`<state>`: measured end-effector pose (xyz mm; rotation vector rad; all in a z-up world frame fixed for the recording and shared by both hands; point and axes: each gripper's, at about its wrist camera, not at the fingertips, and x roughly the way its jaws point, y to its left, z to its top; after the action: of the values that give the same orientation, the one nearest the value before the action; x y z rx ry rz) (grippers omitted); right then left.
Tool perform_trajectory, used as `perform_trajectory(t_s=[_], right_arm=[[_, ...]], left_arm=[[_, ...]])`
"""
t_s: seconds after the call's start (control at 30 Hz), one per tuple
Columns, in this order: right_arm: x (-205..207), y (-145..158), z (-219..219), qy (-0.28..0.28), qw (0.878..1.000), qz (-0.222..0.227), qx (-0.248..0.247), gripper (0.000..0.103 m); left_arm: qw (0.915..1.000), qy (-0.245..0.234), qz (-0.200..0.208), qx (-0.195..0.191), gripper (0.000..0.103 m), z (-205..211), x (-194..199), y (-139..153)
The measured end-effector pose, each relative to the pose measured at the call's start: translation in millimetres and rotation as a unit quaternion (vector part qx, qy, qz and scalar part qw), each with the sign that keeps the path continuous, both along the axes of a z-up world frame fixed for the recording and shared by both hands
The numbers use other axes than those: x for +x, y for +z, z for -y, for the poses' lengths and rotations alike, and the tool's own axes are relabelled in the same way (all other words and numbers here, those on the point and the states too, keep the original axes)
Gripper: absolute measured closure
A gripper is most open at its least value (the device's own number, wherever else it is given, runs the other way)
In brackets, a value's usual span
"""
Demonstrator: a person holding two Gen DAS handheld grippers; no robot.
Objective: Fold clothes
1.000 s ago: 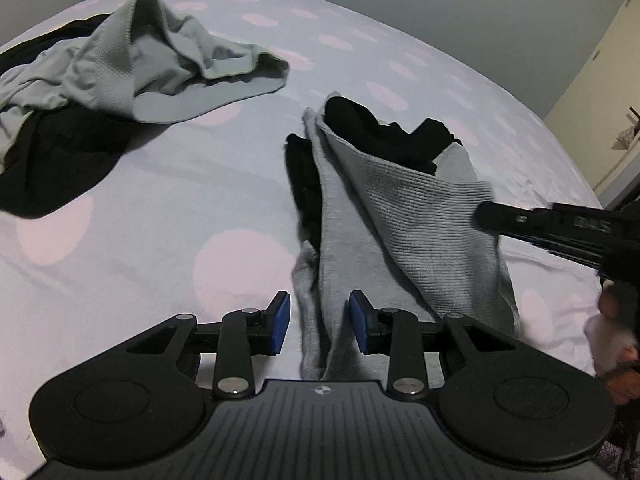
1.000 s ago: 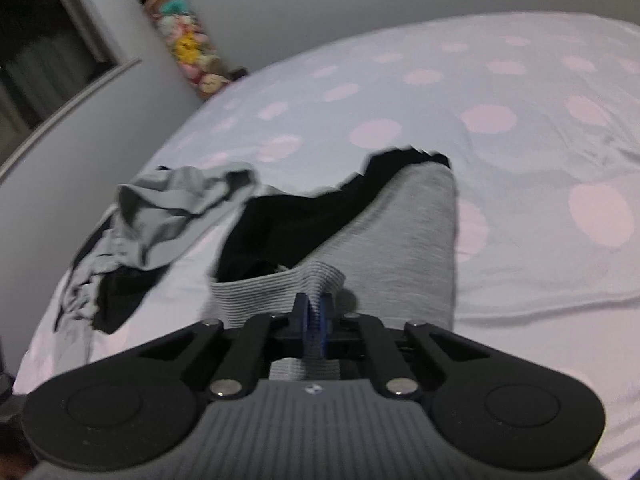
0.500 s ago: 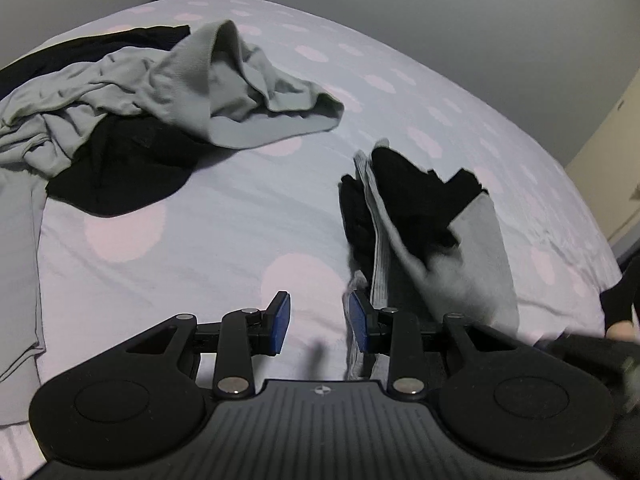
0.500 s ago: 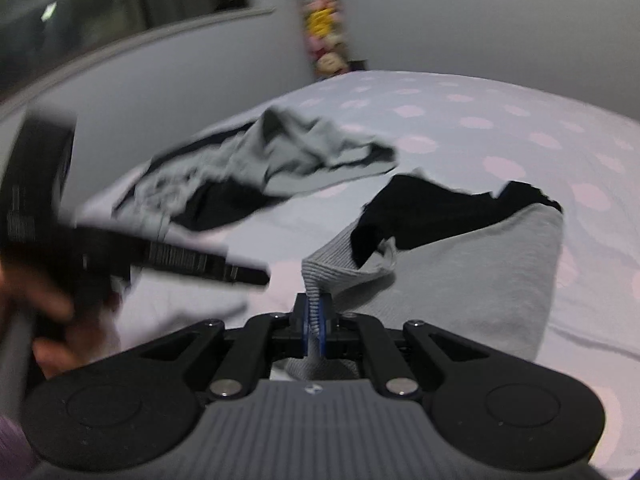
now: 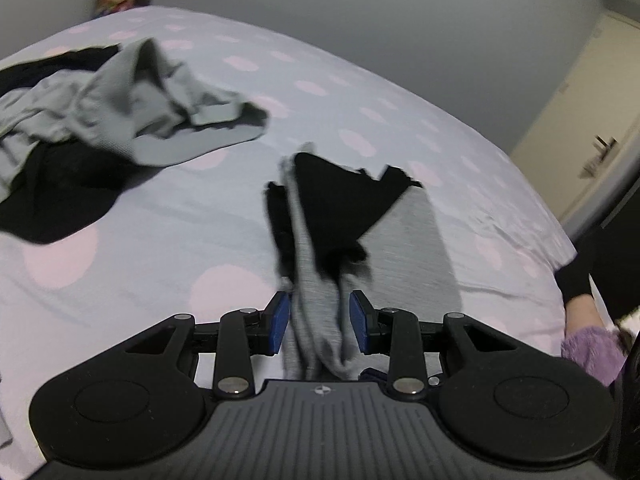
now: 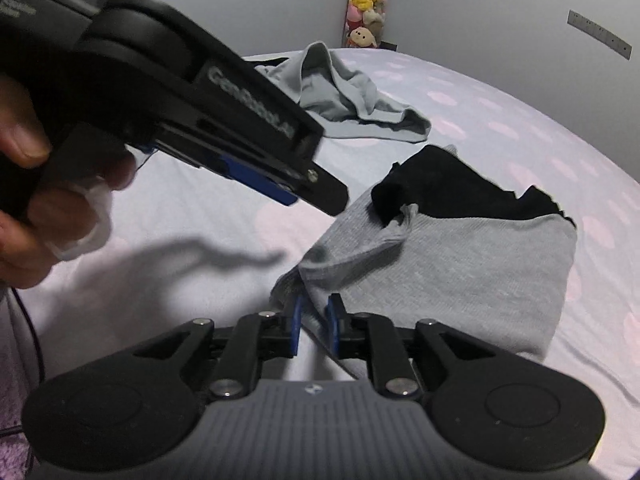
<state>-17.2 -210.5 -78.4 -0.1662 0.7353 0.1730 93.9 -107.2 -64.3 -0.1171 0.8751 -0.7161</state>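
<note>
A grey ribbed garment with a black inside (image 5: 404, 240) (image 6: 460, 272) lies folded on the bed, a black part showing at its far end. My right gripper (image 6: 314, 326) is at its near left corner. Its jaws are opening, and a fold of the grey edge still sits between the blue pads without being pinched. My left gripper (image 5: 320, 320) stands open over the garment's near end, with bunched grey cloth showing in the gap. In the right wrist view the left gripper (image 6: 320, 192) hovers above the garment's left edge, held by a hand (image 6: 24, 160).
A loose pile of grey and black clothes (image 5: 120, 120) (image 6: 352, 92) lies further back on the lavender sheet with pink dots (image 5: 180, 240). Plush toys (image 6: 364, 4) stand by the wall behind the bed. A door (image 5: 580, 120) is at the right, and a purple sleeve (image 5: 588, 348) is beside the bed edge.
The right gripper carried the pinched grey edge across to the left, folding the garment over, and its jaws have parted. The left gripper stayed about where it was, at the same width.
</note>
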Motion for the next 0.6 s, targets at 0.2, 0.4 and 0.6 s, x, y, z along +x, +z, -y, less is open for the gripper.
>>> perform_trajectory(t_s=[0.2, 0.4, 0.6], right_arm=[[-33, 10, 11, -0.024, 0.999, 0.012, -0.044, 0.08], [-59, 0, 29, -0.07, 0.989, 0.01, -0.126, 0.079], [-51, -12, 45, -0.105, 0.985, 0.001, -0.136, 0.079]], left_arm=[[0.9976, -0.051, 0.044, 0.015, 0.064, 21, -18, 3], [0.9947, -0.067, 0.055, 0.056, 0.069, 40, -26, -13], [0.9954, -0.053, 0.045, 0.066, 0.085, 37, -21, -22]])
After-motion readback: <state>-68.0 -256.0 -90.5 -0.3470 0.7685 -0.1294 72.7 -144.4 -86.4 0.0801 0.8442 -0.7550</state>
